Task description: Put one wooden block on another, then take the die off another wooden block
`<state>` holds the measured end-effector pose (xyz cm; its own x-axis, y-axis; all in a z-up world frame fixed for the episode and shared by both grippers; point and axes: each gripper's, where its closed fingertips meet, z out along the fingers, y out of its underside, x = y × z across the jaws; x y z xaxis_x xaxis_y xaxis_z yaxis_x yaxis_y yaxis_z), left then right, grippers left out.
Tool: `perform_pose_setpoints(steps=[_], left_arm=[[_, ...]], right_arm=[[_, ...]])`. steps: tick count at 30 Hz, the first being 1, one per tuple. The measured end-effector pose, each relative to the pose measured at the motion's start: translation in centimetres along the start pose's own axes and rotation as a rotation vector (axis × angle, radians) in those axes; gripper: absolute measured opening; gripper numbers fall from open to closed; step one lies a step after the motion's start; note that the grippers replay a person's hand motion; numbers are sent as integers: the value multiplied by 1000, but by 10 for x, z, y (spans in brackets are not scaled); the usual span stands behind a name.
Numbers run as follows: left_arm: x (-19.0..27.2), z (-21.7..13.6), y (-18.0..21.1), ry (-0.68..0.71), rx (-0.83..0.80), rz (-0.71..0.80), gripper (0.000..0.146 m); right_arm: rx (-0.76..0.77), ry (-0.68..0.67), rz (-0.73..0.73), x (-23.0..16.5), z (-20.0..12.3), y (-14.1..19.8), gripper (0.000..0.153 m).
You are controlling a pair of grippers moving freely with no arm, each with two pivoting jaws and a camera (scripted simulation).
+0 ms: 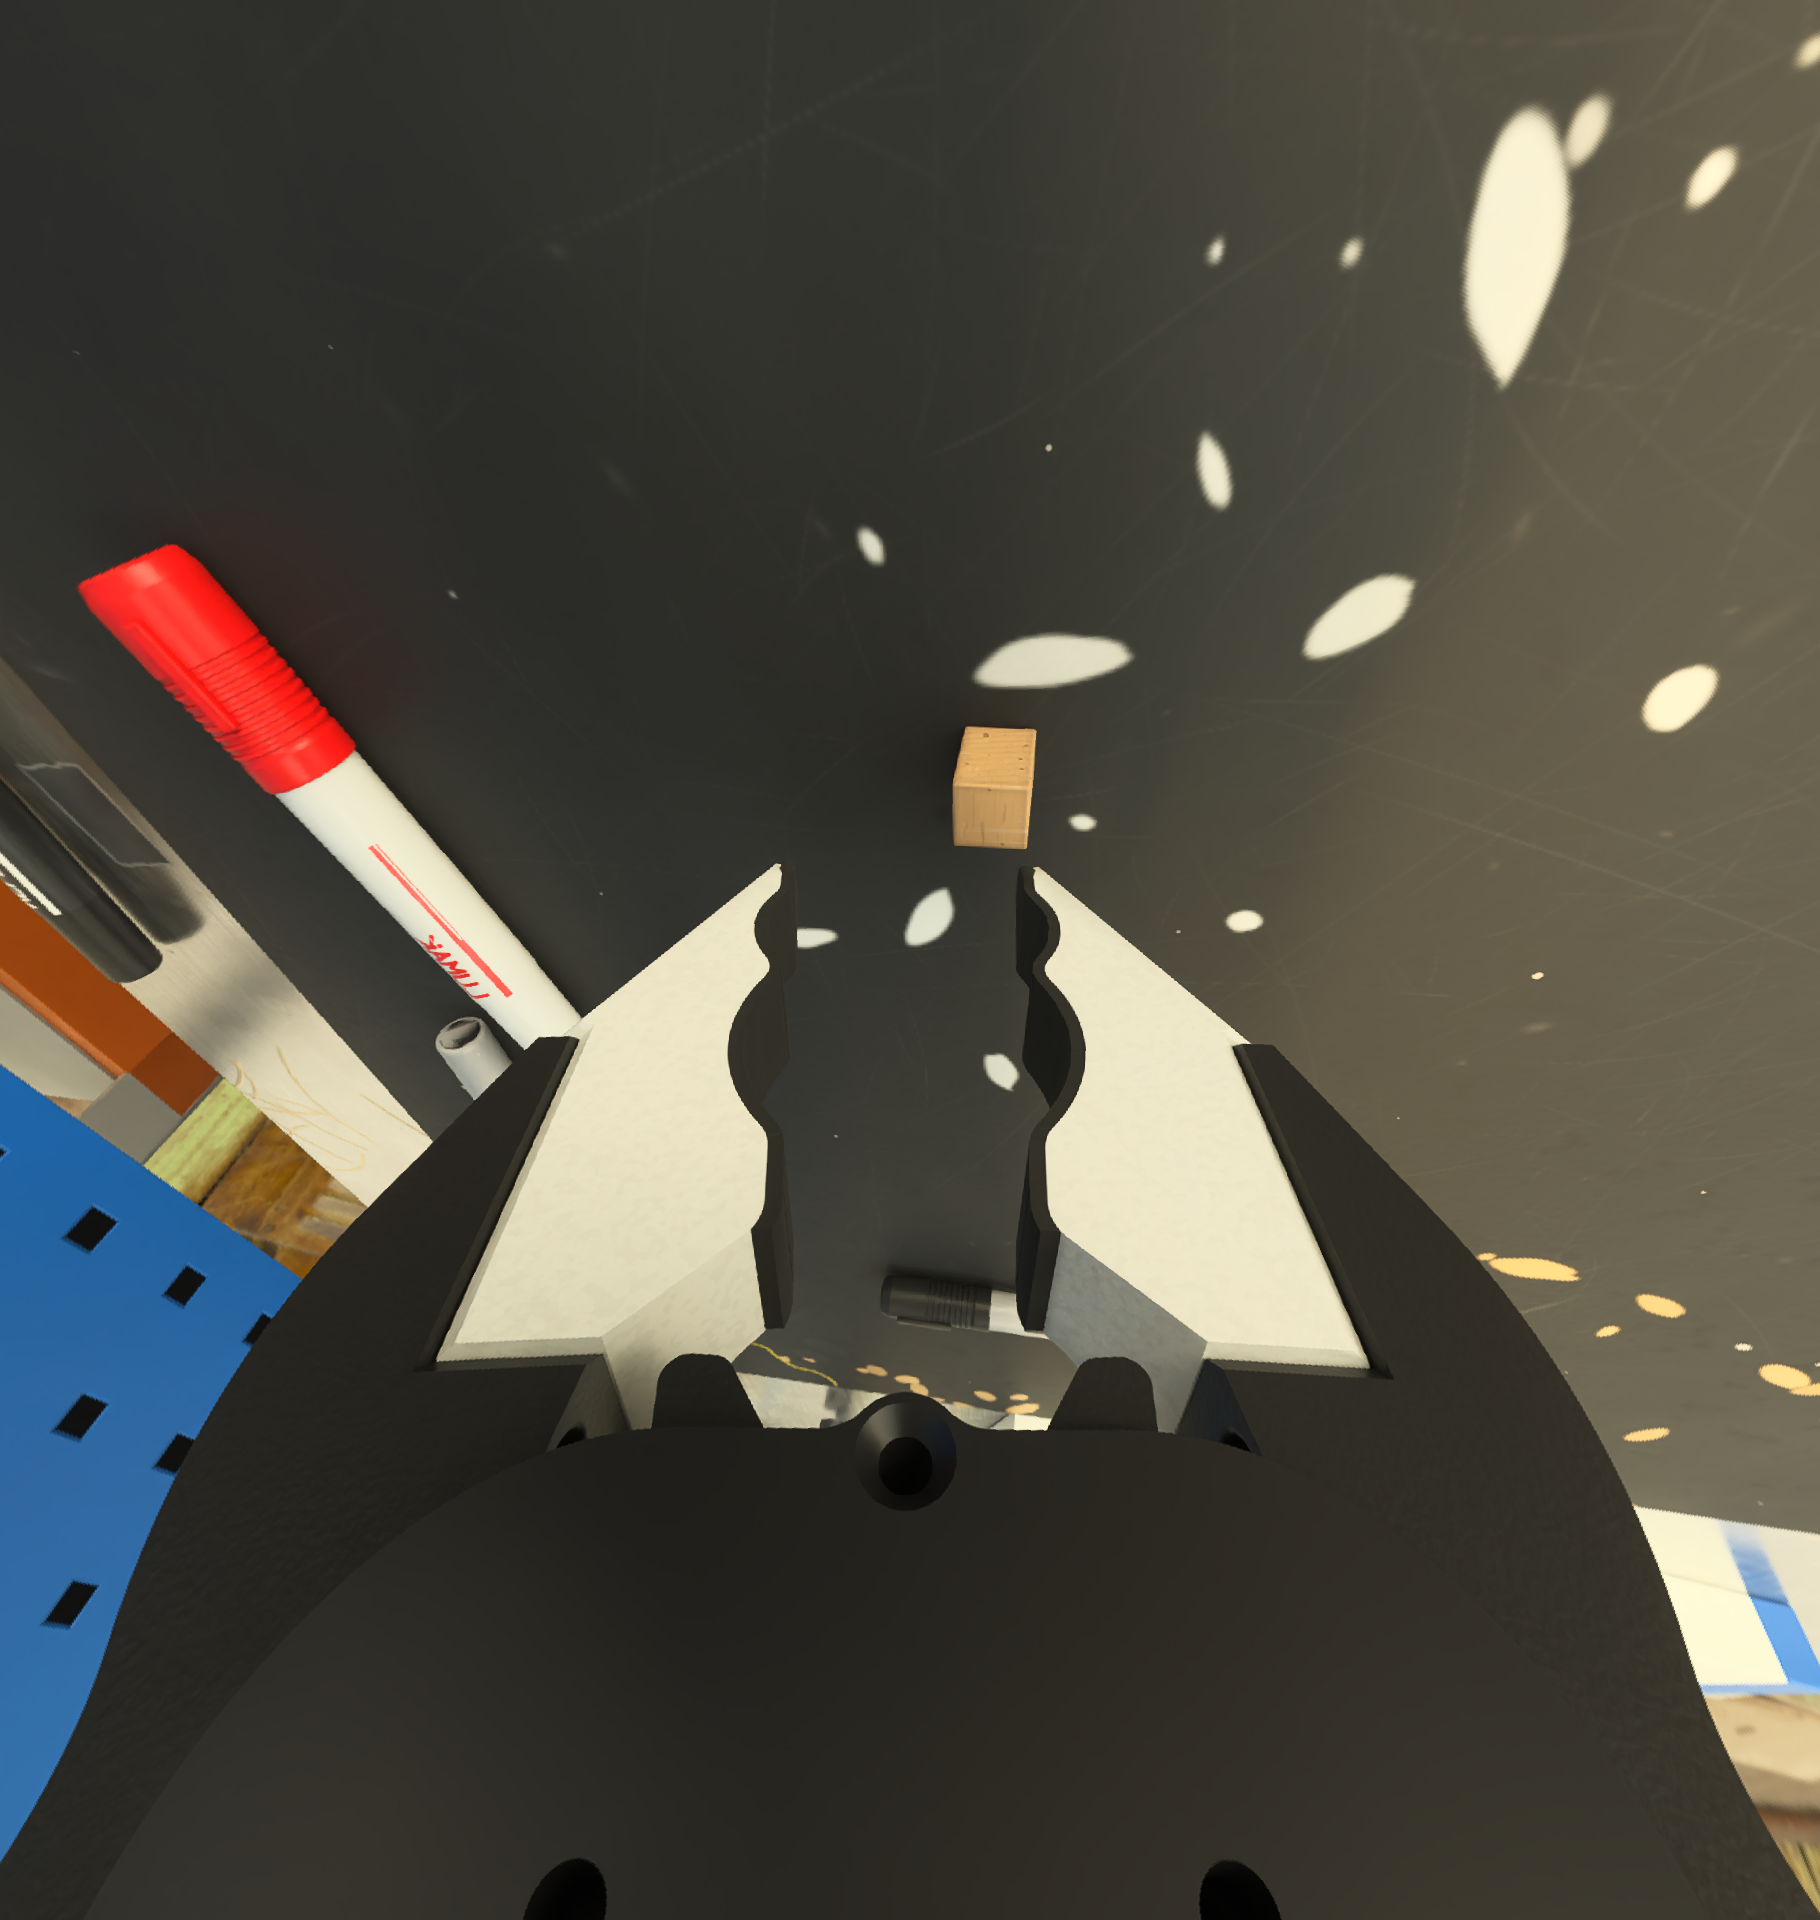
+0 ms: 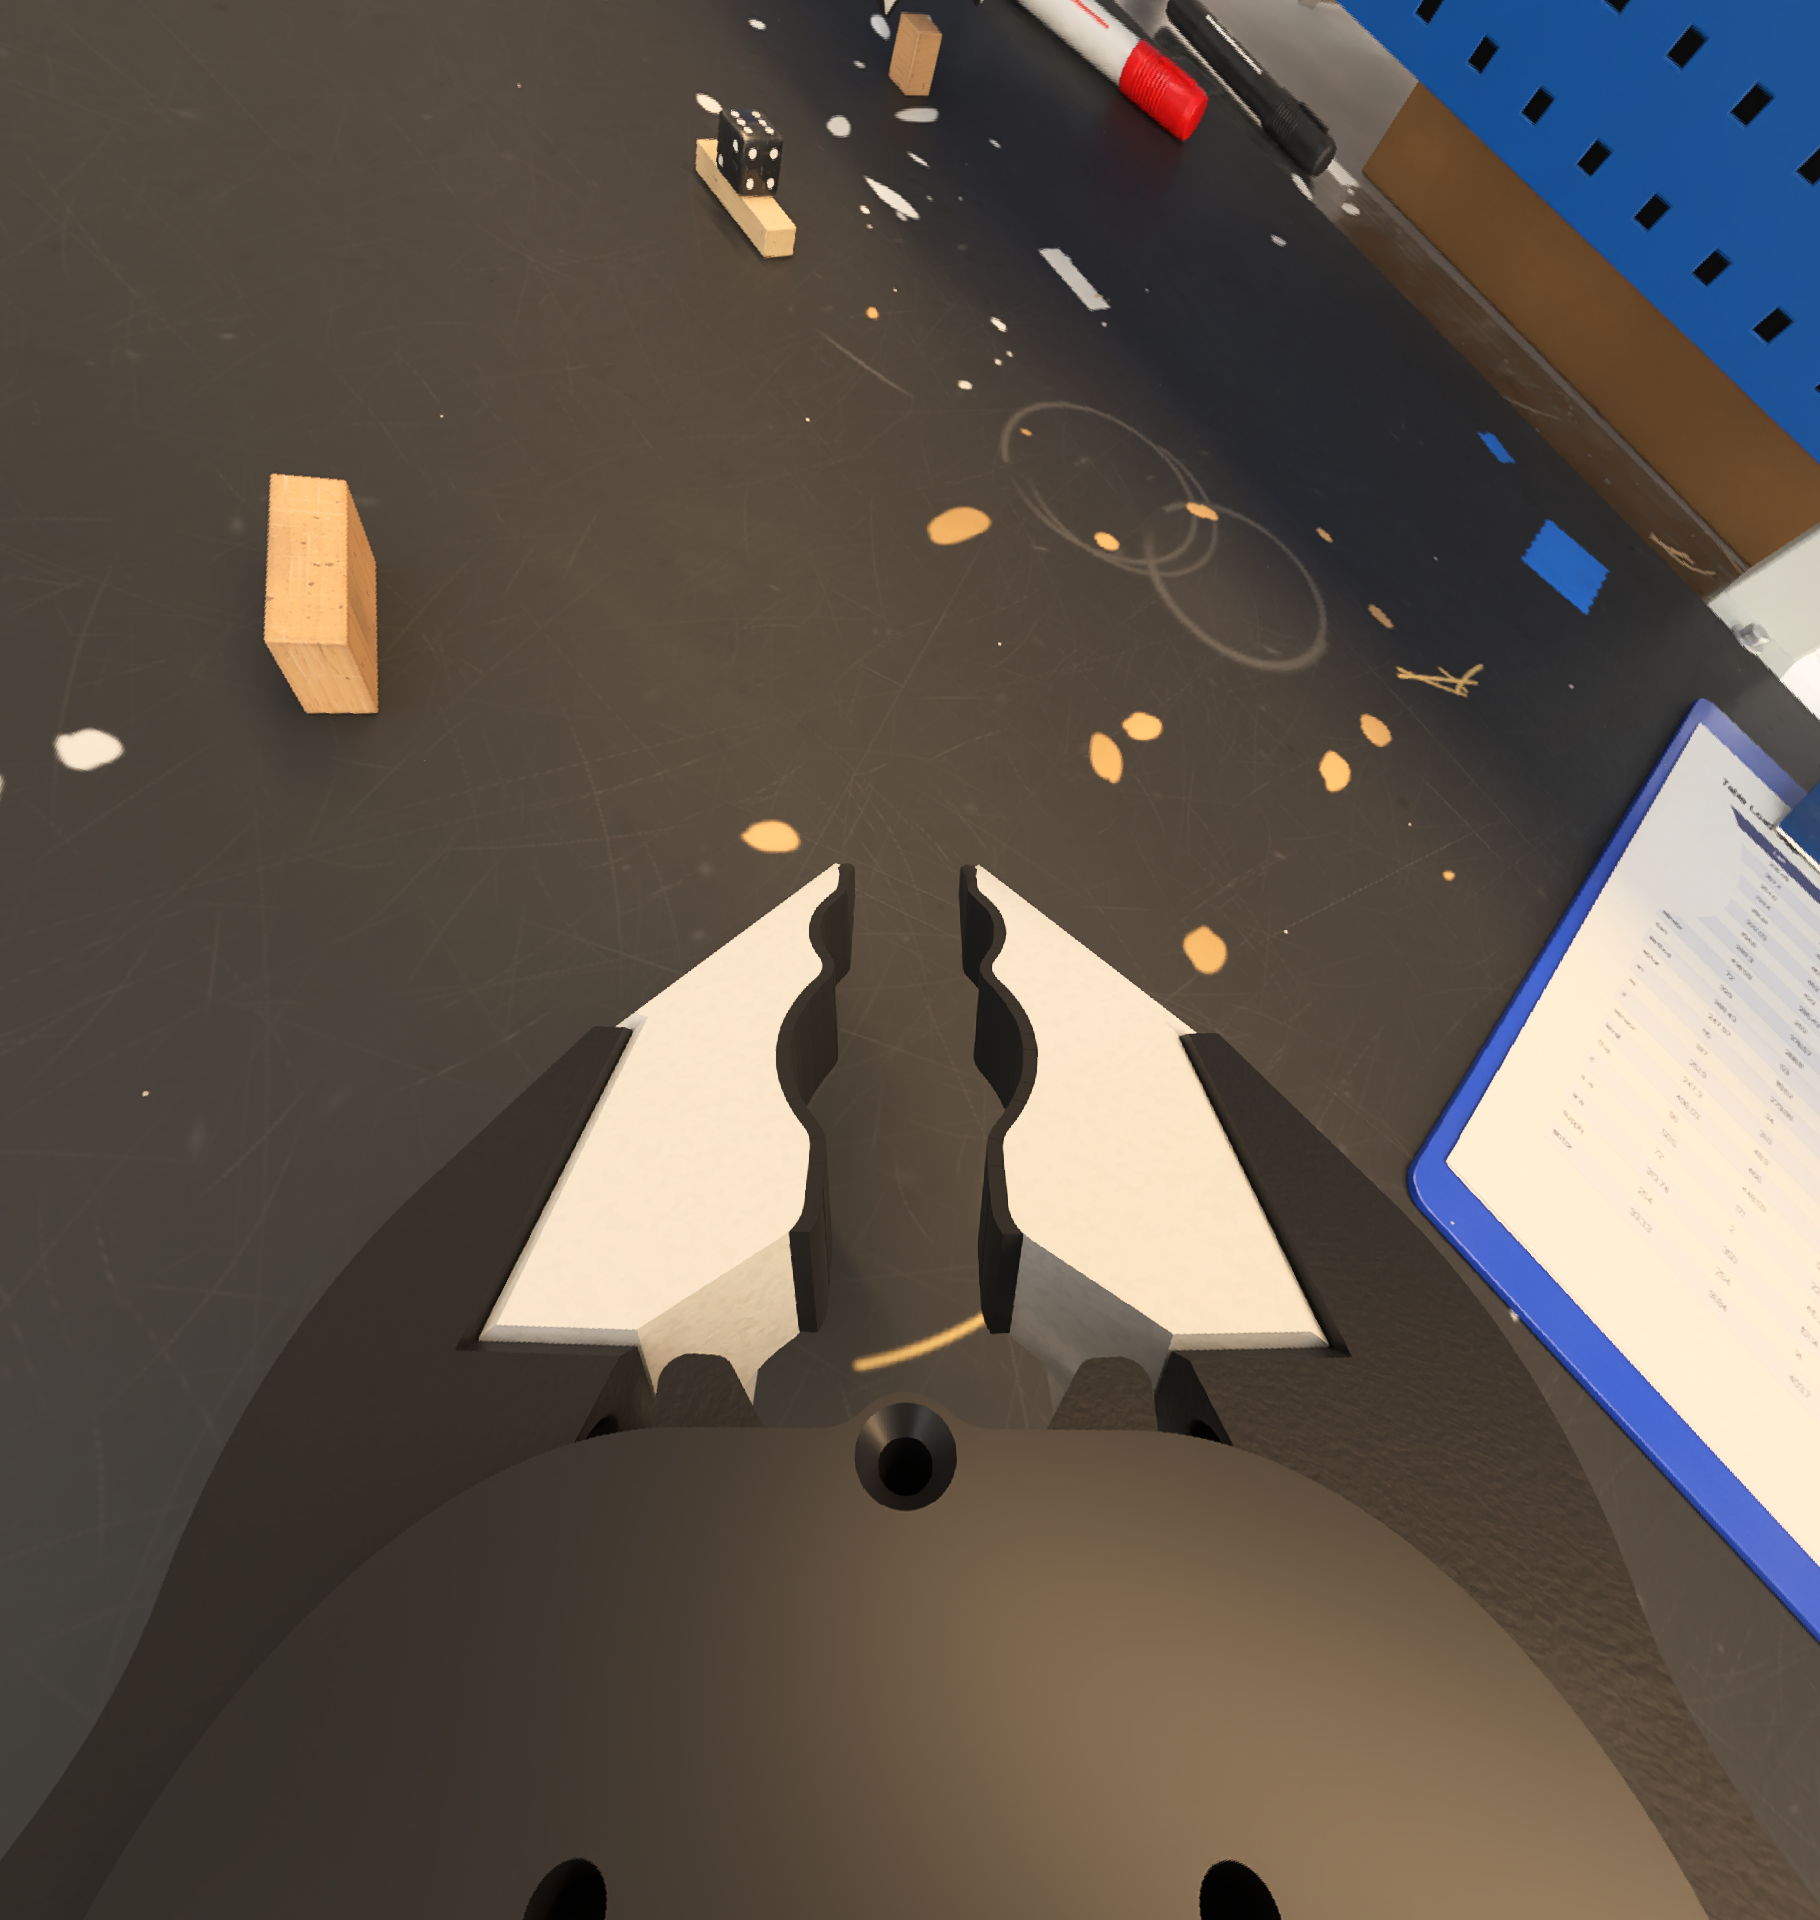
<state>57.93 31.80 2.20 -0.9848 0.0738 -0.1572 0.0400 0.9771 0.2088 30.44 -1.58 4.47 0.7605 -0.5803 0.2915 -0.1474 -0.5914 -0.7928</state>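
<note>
My right gripper point(image 2: 906, 883) hangs over the dark scratched tabletop point(image 2: 573, 935), jaws parted and empty. Ahead left I see a pale upright wooden block point(image 2: 322, 594). Farther off, a black die with white pips point(image 2: 749, 152) sits on a thin flat wooden block point(image 2: 748, 206), a small wooden block point(image 2: 914, 54) behind it. A blue-edged clipboard point(image 2: 1488, 1247) lies right

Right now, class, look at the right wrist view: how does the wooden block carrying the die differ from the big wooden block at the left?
The flat wooden block under the die is thin and lies low on the table; the big wooden block is thick and stands on a narrow face. The flat one bears the die; the big one carries nothing. The flat one lies farther from the right tongs. Both are pale wood.
</note>
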Motion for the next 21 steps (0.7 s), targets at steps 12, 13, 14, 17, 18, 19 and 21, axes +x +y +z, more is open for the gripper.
perform_pose_setpoints(steps=[12,13,14,17,18,19,21], left_arm=[[-5,7,7,10,-72,-91,32],[-5,7,6,5,-67,-86,31],[-5,7,6,-2,-65,-87,31],[0,6,3,-7,-37,-75,31],[3,5,1,6,-22,-74,31],[7,4,0,17,-11,-65,31],[11,3,-2,32,5,-59,31]], right_arm=[[7,-2,2,0,-1,-1,20],[7,-2,2,0,-1,-1,20],[7,-2,1,0,-1,-2,20],[7,-1,1,0,-1,-2,20],[8,-2,1,0,-1,-2,20],[8,-3,2,0,-1,-2,20],[6,-5,2,-1,0,-1,20]])
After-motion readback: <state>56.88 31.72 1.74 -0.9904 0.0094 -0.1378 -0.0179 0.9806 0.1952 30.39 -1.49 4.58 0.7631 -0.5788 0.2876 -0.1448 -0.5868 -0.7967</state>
